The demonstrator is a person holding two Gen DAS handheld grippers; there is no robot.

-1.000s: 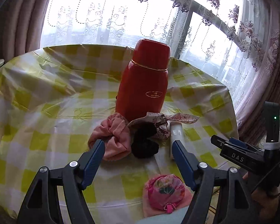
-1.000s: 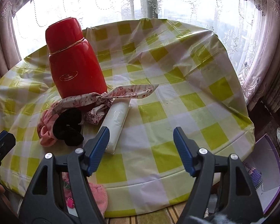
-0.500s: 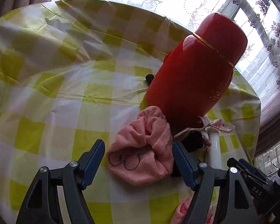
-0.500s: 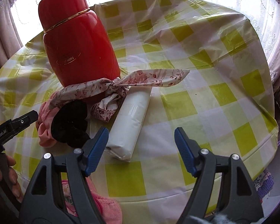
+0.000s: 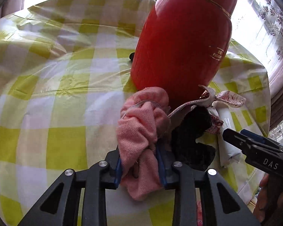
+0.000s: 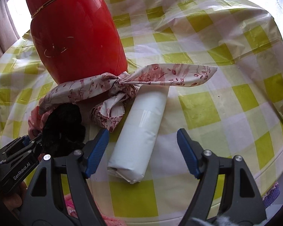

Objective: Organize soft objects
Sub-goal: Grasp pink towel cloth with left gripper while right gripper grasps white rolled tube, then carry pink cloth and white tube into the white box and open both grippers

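Grasp step: pink scrunchie [image 5: 141, 131], near the table's [image 5: 47, 94] front edge beside the red flask [image 5: 183, 43], is pinched by left claw [image 5: 140, 166]. Right claw [image 6: 142, 150] is held spread over the white packet [image 6: 139, 135]. Lift judged next.

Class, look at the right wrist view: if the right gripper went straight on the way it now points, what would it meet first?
Most likely the white wrapped roll: it lies between the open jaws of the right gripper, angling away toward the floral scrunchie. Depth is unclear, so it might pass just above.
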